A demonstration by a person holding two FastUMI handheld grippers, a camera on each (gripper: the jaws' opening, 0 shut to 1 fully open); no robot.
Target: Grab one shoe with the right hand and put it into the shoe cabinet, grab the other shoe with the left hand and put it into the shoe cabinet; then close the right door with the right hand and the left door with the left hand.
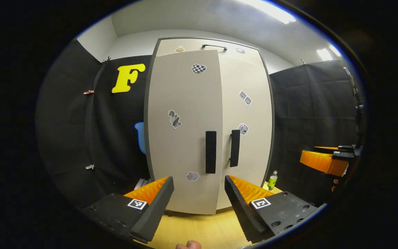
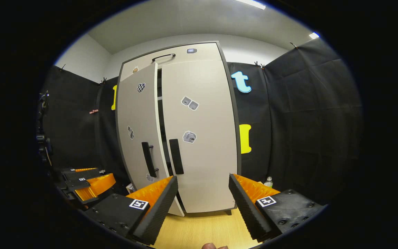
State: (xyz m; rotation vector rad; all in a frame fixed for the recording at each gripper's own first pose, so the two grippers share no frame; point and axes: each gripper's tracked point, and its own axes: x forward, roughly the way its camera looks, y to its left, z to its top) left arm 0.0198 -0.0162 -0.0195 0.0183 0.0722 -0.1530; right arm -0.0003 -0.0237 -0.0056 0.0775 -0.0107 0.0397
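Observation:
The beige shoe cabinet stands in front of me with its two doors. Its left door (image 1: 181, 131) stands slightly ajar, its edge out in front of the right door (image 1: 247, 114), which lies flush. In the right gripper view a dark gap (image 2: 161, 121) shows between the left door (image 2: 136, 131) and the right door (image 2: 202, 138). Black handles (image 1: 210, 152) (image 1: 235, 148) sit side by side at mid height. My left gripper (image 1: 198, 180) is open and holds nothing, a short way before the left door. My right gripper (image 2: 203, 178) is open too, facing the right door.
A green bottle (image 1: 272, 180) stands on the wooden floor (image 1: 199, 231) at the cabinet's right foot. Black cloth walls close in on both sides. The right gripper (image 1: 325, 162) hangs off to the right, and the left gripper (image 2: 88, 183) sits low on the left.

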